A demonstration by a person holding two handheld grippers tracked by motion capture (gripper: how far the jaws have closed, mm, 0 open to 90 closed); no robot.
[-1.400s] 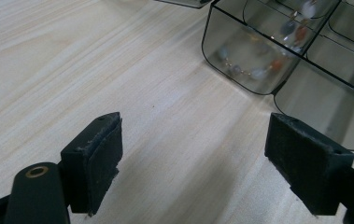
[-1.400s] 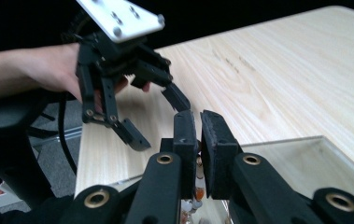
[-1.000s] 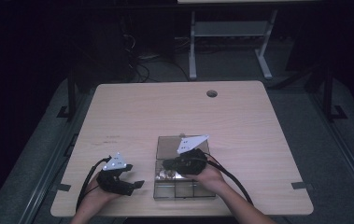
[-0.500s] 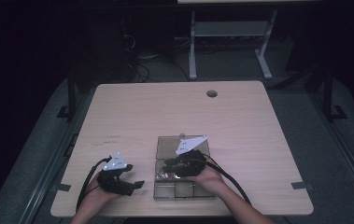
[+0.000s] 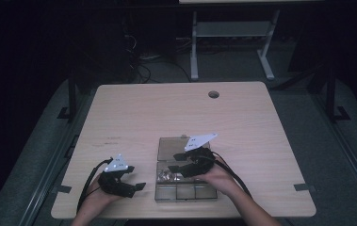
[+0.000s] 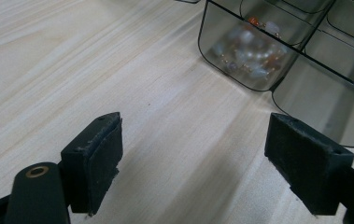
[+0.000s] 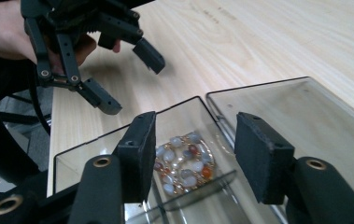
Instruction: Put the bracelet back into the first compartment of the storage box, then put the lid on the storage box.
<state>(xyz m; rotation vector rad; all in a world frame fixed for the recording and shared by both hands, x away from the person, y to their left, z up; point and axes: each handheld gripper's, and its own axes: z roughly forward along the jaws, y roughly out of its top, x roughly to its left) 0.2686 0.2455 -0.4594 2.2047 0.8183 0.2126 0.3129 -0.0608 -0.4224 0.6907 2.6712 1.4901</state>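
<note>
Nearest to us, at the front edge of the pale wooden worktop (image 5: 242, 122), our two hands come in from below, each carrying a black two-jaw gripper. Our left gripper (image 5: 136, 187) hovers just left of the smoky clear plastic compartment box (image 5: 166, 147), its jaws spread wide with nothing between them; in the left gripper view its pads (image 6: 99, 158) frame bare wood, with the box wall just beyond. Our right gripper (image 7: 191, 158) sits over the box's left side, jaws parted about halfway and having just been opening, and nothing is pinched between the pads. Below and between those jaws lies the strand of grey, white and orange beads on gold links (image 7: 184, 164), resting loose on the floor of a left-hand compartment, in the middle row as far as the dim high view lets us judge. The same beads show through the box wall in the left gripper view (image 6: 251, 49). Next to that compartment the box's hinged lid (image 7: 300, 116) lies open flat. Farther off the worktop has a round cable hole (image 5: 213, 94), and beyond it a white metal frame (image 5: 232, 37) stands on the dark floor.
</note>
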